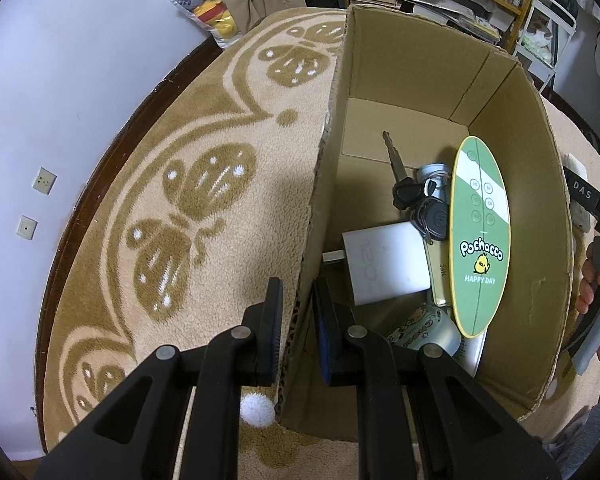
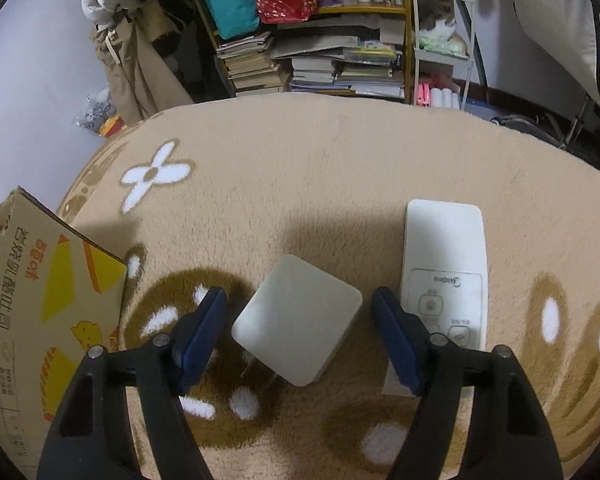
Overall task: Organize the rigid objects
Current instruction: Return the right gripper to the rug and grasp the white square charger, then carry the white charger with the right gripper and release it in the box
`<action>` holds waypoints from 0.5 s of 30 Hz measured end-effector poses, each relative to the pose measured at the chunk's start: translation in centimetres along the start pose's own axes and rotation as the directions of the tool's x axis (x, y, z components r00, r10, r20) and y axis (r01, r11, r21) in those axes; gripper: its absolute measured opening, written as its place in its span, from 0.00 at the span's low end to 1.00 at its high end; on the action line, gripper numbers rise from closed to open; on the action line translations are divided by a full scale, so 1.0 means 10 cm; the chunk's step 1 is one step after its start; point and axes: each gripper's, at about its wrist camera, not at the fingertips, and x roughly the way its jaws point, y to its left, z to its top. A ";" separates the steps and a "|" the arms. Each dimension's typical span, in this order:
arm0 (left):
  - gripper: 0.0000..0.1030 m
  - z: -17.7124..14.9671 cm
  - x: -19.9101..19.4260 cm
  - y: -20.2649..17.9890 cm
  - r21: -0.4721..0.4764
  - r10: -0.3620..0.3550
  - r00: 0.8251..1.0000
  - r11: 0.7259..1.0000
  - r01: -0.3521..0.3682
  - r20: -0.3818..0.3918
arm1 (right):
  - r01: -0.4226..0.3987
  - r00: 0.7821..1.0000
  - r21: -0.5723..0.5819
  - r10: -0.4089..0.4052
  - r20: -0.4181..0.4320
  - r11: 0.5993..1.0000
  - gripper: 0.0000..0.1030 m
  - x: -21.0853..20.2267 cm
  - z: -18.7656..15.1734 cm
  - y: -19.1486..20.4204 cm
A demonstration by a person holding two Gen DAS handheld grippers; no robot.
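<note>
My left claw point(image 1: 296, 320) is clamped on the near wall of the cardboard box point(image 1: 548, 208), steadying it. My right claw point(image 2: 296, 332) stands wide, pads clear of the white plug adapter point(image 2: 296, 320) lying between them on the rug point(image 2: 300, 168), prongs toward seven o'clock. It looks light, hard and slick; I'd pinch its flat sides. The white remote point(image 2: 444, 256) lies at two o'clock.

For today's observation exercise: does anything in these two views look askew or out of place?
The green oval board stands tilted on edge against the cardboard box wall, over the keys. The white charger lies askew on the rug.
</note>
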 end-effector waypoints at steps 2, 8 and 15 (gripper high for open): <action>0.14 0.00 0.00 -0.01 0.001 0.002 1.000 1.000 -0.002 0.000 | 0.023 1.000 -0.012 -0.023 0.002 1.000 0.66 0.01 0.00 0.02; 0.14 0.00 0.00 -0.01 0.002 0.002 1.000 1.000 -0.002 0.000 | 0.026 1.000 -0.058 -0.025 0.007 0.998 0.65 -0.05 -0.05 0.06; 0.14 0.00 0.00 -0.01 0.002 0.003 1.000 1.000 -0.003 0.000 | -0.021 0.999 -0.128 0.024 0.021 0.992 0.65 -0.33 -0.23 0.17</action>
